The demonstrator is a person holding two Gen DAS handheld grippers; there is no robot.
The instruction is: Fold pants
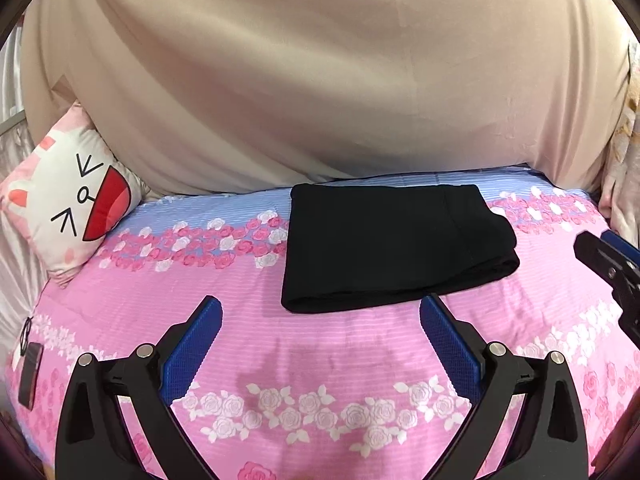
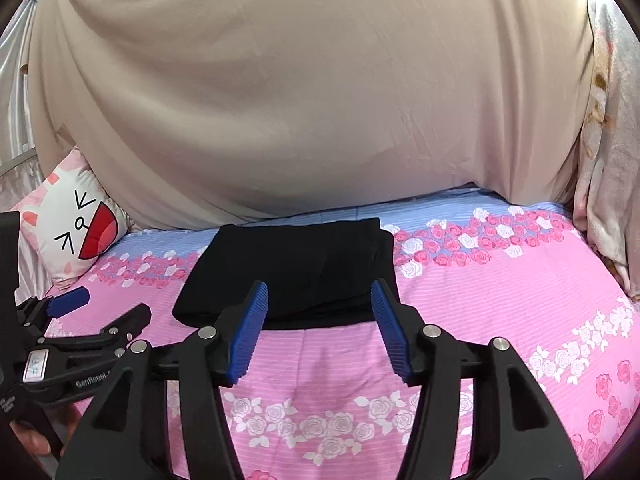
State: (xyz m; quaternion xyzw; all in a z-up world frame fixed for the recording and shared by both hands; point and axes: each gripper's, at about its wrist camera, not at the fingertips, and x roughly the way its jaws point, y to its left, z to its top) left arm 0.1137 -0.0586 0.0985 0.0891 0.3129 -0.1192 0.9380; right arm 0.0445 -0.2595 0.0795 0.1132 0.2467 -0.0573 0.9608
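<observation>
A black fabric pair of pants (image 1: pixel 394 246), folded into a flat rectangle, is lying on the pink rose-print bedsheet (image 1: pixel 344 344) while the left gripper (image 1: pixel 320 316) and the right gripper (image 2: pixel 320 300) are hovering just short of it, both with jaws released, holding nothing.

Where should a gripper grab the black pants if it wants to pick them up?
Probably the thick rolled near edge of the black pants, coming in low from the front. There the layers stack into a rounded lip raised off the pink bedspread, so one finger could slide beneath. The top lies flat and gives nothing to pinch.
</observation>
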